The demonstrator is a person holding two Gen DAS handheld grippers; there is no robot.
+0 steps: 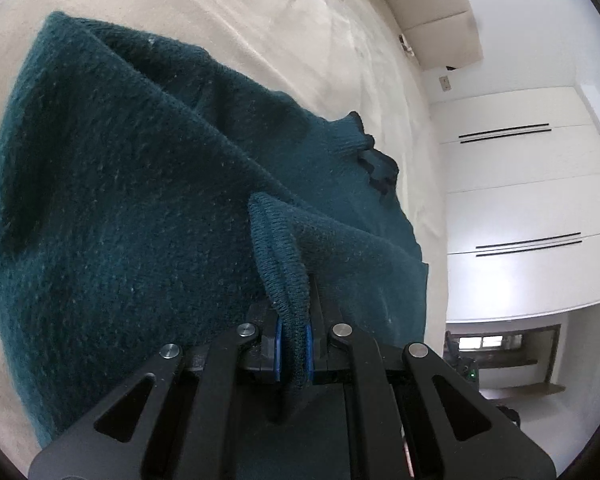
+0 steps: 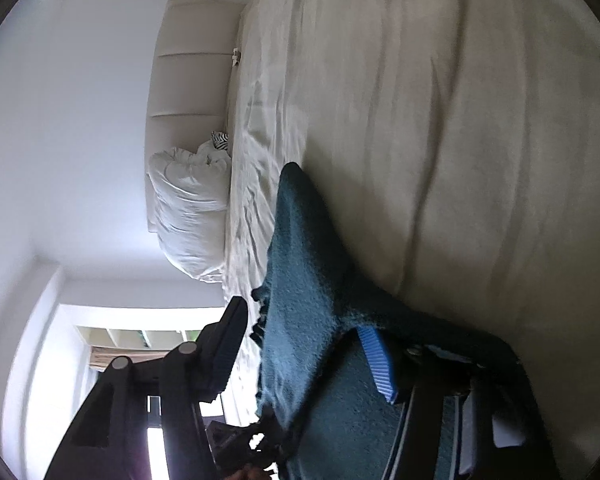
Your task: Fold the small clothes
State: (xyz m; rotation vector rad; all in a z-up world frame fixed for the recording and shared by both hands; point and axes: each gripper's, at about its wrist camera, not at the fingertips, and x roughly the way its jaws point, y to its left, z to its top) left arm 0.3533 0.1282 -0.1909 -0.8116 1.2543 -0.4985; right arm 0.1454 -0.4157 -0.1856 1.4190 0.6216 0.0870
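A dark teal knitted sweater (image 1: 132, 200) lies bunched on a cream bed sheet (image 1: 260, 20). My left gripper (image 1: 294, 344) is shut on a ribbed hem or cuff of the sweater, pinched between the blue pads. In the right wrist view the same sweater (image 2: 308, 280) drapes between and over the fingers of my right gripper (image 2: 304, 344). Its jaws stand wide apart, with the blue pad (image 2: 376, 360) of one finger showing under the cloth. The other finger (image 2: 228, 344) stands clear of the cloth.
The bed sheet (image 2: 440, 120) fills most of the right wrist view. A white pillow (image 2: 192, 208) and a padded headboard (image 2: 188, 80) are at the bed's head. White wardrobe doors (image 1: 520, 200) stand beyond the bed edge. A window (image 2: 140, 340) shows low left.
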